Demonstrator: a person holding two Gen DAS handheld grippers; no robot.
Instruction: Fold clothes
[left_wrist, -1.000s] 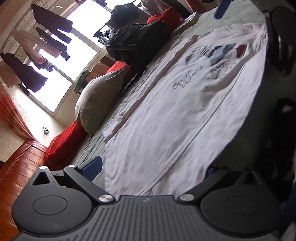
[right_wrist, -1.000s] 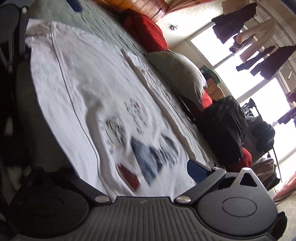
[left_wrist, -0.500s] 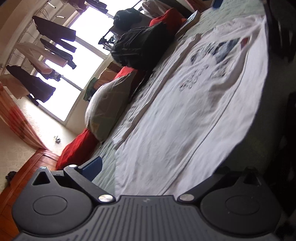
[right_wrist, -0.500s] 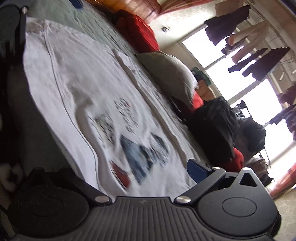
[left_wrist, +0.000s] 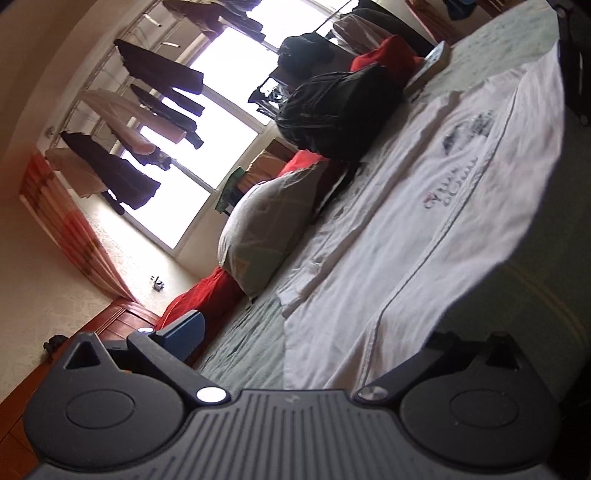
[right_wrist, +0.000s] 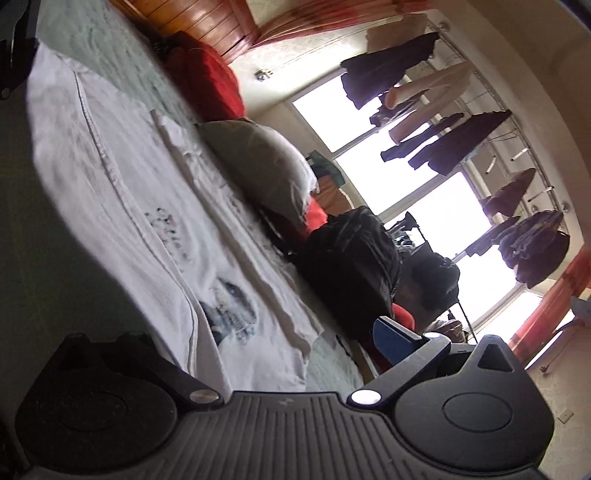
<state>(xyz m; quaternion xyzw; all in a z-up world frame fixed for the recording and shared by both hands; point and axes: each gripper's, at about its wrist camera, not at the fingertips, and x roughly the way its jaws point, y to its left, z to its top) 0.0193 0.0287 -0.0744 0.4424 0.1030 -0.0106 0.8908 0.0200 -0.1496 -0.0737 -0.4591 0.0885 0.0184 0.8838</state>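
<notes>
The near edge of the white shirt (left_wrist: 424, 236) has come up off the green bed (left_wrist: 243, 332), pinched in both the left claw (left_wrist: 306, 354) and right claw (right_wrist: 295, 354), so a fold looks under way.

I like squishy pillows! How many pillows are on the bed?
3 that I can see: a grey pillow beside the white shirt, a red pillow next to it, and another red pillow behind the black bag. More may be hidden.
</notes>
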